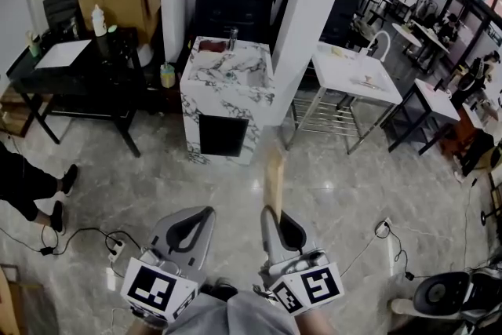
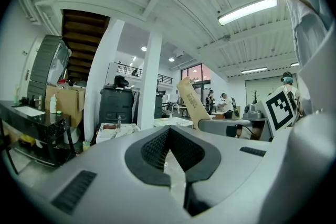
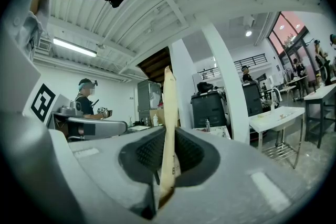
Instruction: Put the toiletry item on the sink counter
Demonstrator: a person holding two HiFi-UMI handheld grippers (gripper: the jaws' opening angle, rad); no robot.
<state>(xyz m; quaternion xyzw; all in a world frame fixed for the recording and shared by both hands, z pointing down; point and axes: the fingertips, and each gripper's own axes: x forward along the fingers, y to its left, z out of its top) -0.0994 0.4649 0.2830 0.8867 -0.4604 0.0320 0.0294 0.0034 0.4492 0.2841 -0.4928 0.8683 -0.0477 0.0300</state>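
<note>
So it's early days: the right gripper [image 1: 271,213] is clamped on the flat tan cardboard toiletry packet [image 1: 274,172], well apart from the white marble sink desk [image 1: 257,95] across the floor. Meanwhile the left gripper [image 1: 205,213] is closed and empty. The whole carry and set-down remain.

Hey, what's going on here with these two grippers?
A person holds a gripper in each hand. The right gripper is clamped on a flat tan packet sticking out ahead. The left gripper is shut and empty. The marble sink counter stands some way ahead, so the packet is not on it yet.
</note>
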